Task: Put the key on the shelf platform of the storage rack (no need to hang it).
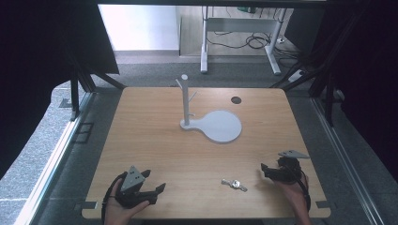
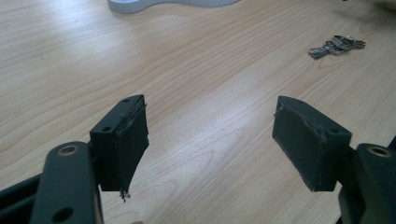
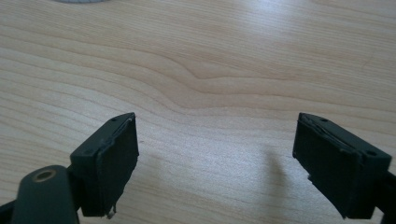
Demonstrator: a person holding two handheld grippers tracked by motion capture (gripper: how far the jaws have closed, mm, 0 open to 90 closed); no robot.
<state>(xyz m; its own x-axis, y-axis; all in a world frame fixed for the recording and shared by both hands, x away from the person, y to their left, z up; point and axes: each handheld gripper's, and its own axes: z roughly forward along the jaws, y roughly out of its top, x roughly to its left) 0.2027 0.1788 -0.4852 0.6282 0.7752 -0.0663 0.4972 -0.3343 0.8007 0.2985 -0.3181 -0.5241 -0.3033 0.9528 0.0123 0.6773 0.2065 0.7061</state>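
A small bunch of metal keys [image 1: 234,184] lies on the wooden table [image 1: 155,140] near its front edge, between my two hands. In the left gripper view the keys [image 2: 337,45] sit at the upper right, well beyond the jaws. My left gripper [image 1: 154,183] is at the front left of the table, held in a hand, open, with nothing between its jaws [image 2: 210,135]. My right gripper [image 1: 264,169] is at the front right, just right of the keys, also open and empty [image 3: 215,156]. A white stand [image 1: 185,101] with short pegs rises from a round white base [image 1: 221,125] at the table's middle.
A dark round hole [image 1: 236,100] marks the table top at the back right. Black frame legs and dark curtains flank both sides of the table. A desk frame with cables [image 1: 244,37] stands on the floor beyond the far edge.
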